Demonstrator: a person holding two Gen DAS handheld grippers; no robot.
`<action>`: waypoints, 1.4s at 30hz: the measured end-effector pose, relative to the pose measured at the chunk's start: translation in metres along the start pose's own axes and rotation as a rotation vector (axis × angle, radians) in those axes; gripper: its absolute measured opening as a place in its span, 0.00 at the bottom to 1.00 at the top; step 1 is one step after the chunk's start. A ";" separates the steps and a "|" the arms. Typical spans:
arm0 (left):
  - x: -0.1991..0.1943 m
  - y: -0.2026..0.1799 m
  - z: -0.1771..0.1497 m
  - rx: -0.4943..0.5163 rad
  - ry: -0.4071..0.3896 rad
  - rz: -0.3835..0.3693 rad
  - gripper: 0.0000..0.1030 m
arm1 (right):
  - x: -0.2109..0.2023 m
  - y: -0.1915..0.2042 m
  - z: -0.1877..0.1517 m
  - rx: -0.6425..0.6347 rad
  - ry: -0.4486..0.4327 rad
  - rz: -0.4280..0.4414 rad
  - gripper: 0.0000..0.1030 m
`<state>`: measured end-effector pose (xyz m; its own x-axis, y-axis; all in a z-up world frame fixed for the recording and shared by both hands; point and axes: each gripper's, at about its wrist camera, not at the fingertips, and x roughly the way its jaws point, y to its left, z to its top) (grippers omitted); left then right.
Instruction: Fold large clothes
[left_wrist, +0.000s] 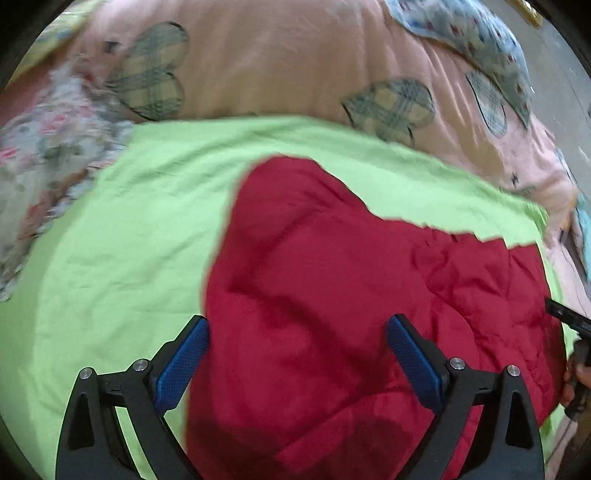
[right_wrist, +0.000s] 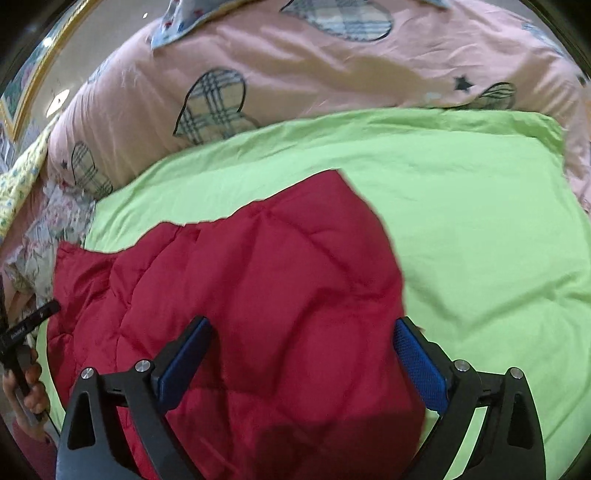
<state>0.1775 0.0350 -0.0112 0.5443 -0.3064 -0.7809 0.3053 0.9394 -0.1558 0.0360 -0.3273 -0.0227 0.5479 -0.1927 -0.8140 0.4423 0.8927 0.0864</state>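
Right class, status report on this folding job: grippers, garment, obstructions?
Left gripper open, right gripper open, neither gripping. Red quilted garment lying rumpled on green sheet. Nothing on top of it.

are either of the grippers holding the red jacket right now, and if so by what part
Nothing is held. The left gripper and the right gripper both stand open above the red quilted garment, which lies on the green sheet.

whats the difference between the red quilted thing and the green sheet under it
The red quilted garment is puffy and stitched into diamond panels; the green sheet is thin, with only light creases. The red garment lies bunched in an irregular heap, while the green sheet is spread flat with straight edges. The red garment covers less area and rests on top; the green sheet extends past it on the visible sides. Both are solid-coloured fabric lying on the pink bedding.
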 end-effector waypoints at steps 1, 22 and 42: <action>0.007 -0.006 0.001 0.026 0.020 0.012 0.61 | 0.007 0.004 0.002 -0.013 0.018 -0.007 0.92; 0.051 0.034 0.036 -0.138 0.081 -0.248 0.16 | 0.000 -0.009 0.026 0.128 -0.101 0.072 0.09; 0.110 0.036 0.050 -0.169 0.162 -0.156 0.29 | 0.049 -0.024 0.027 0.189 -0.009 0.053 0.13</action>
<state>0.2875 0.0278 -0.0720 0.3646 -0.4330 -0.8244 0.2335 0.8995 -0.3692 0.0713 -0.3693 -0.0495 0.5795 -0.1519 -0.8007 0.5379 0.8093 0.2358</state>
